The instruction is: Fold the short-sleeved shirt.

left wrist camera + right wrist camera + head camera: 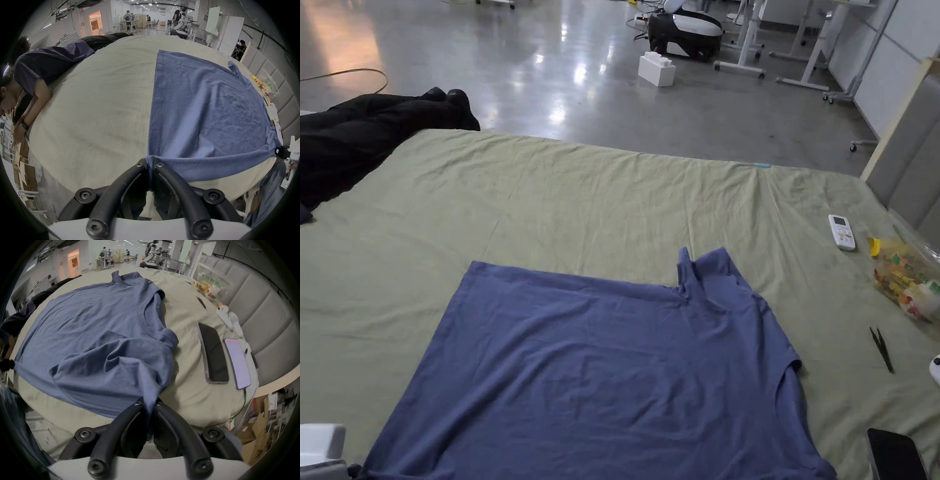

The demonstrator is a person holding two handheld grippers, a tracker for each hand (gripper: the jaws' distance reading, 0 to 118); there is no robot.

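Blue cotton-like knit: the short-sleeved shirt (612,369) lies spread on a bed under a pale green sheet (581,194); its body is flat ahead of both grippers, and its near edge is drawn off the bed's near side.
Left gripper (150,164): jaws closed on a corner of the shirt's hem, the cloth pinched between the tips; the stitched hem runs straight away from this gripper across the sheet.
Right gripper (148,402): jaws clamped on bunched cloth at the sleeve end; just beyond its tips the near sleeve is rumpled, and the neckline (142,316) opens farther out and to its right.
Far sleeve (700,265): at the edge farthest from both grippers, part of it folded up and standing in a small peak.
Step in hand: judged as laying out and tensioning the shirt along its near side, or the start of a lengthwise fold; no fold shows in the body yet.
Next move: seemingly to lift both held points together, level, and carry them forward over the body toward the far edge, keeping the cloth taut between the grippers so the crease runs straight.
Beyond the right gripper, to its right: two phones (213,352), one with a lit screen, then scissors (881,348), a remote control (841,232) and a clear bag of coloured items (906,281).
Beyond the left gripper, to its left: a person (40,68) lying at the bed's edge.
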